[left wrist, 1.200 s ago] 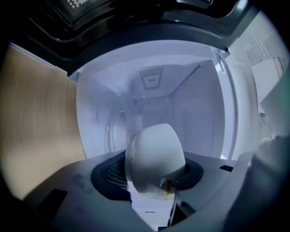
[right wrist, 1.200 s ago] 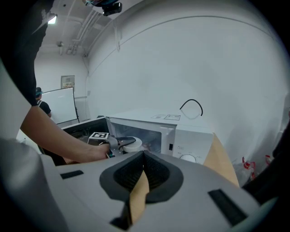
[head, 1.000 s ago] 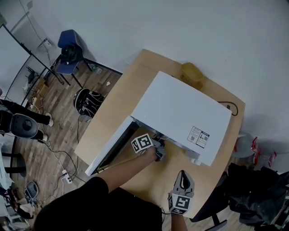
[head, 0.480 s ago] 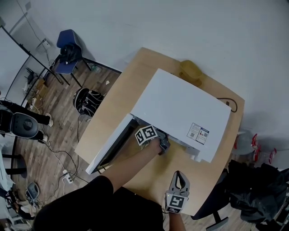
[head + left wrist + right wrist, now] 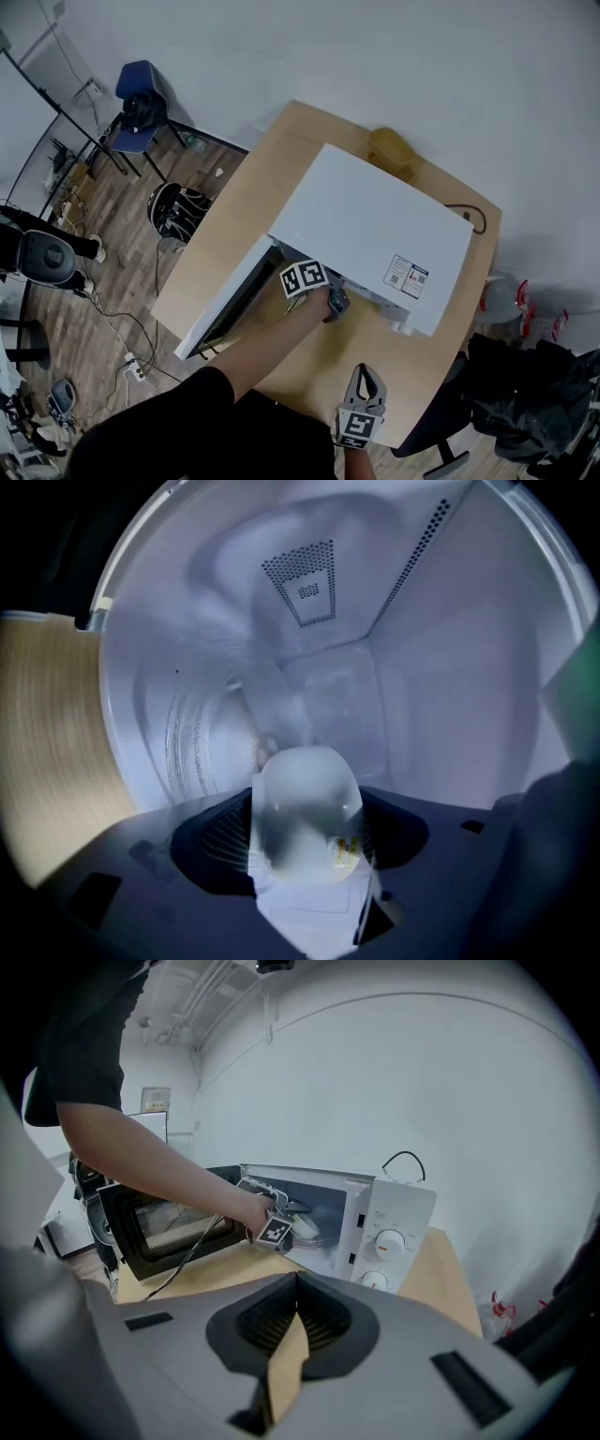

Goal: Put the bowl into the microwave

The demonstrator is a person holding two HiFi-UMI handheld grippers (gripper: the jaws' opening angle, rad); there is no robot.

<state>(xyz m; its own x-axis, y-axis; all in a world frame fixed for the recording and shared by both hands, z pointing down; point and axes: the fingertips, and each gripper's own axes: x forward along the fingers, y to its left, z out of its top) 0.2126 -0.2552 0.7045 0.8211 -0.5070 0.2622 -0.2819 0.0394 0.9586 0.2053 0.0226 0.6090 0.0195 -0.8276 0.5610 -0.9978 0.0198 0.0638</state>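
Observation:
The white microwave (image 5: 375,234) stands on the wooden table (image 5: 244,202) with its door (image 5: 225,300) swung open to the left. My left gripper (image 5: 336,302) reaches into the cavity. A small translucent white bowl (image 5: 305,808) with a yellow sticker fills the gap between its jaws, low over the glass turntable (image 5: 187,733). Those jaws are opening, and the bowl's sides still meet both pads. The right gripper view shows the bowl (image 5: 305,1225) inside the cavity ahead of the left gripper (image 5: 286,1213). My right gripper (image 5: 364,375) hovers near the table's front edge, shut and empty.
A yellow object (image 5: 392,148) lies on the table behind the microwave. The control panel with two knobs (image 5: 389,1241) faces the right gripper. A black cable (image 5: 473,220) runs off the back right. A blue chair (image 5: 141,103) stands on the wooden floor at the left.
My left gripper has pushed slightly further into the microwave. The right gripper has drifted left and toward the table's front edge.

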